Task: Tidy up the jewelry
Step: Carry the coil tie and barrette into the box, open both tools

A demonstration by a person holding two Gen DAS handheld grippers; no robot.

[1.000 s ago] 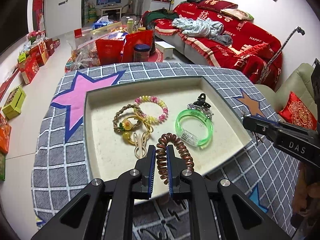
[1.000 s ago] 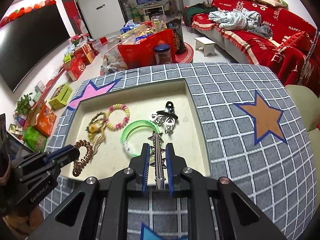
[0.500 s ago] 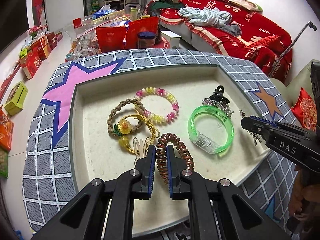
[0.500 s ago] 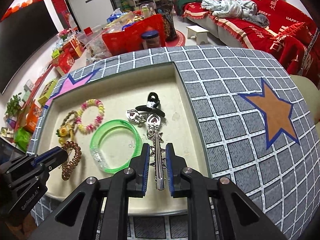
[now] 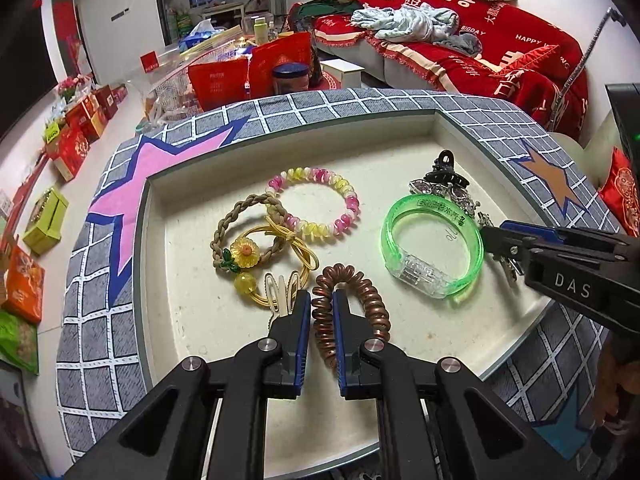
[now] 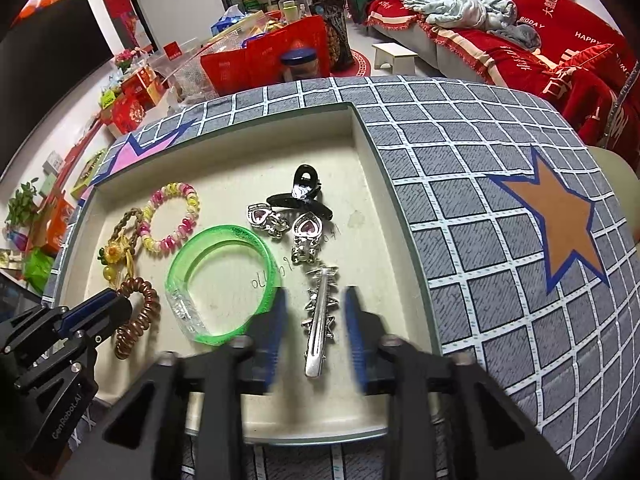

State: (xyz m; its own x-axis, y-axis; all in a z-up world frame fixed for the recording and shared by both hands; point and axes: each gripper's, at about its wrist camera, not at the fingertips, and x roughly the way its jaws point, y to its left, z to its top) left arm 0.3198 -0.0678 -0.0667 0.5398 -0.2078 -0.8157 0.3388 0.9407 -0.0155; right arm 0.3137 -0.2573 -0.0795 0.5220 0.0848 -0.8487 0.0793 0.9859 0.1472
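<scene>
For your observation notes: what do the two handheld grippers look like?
Both are black, angular linkage frames with silver pivot bolts and blue ribbed pads lining the fingers. The left gripper carries white "GenRobot.AI" lettering on its side; the right gripper carries "DAS". No cables show.

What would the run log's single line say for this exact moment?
task: organize jewelry | left hand-held gripper: shut on brown coil tie | right hand-held gripper: jaws opening, silver hair clip lies free between them | place: tray

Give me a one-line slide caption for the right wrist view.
Right gripper jaws opening around a silver star hair clip lying in the cream tray, beside a green bangle.
</scene>
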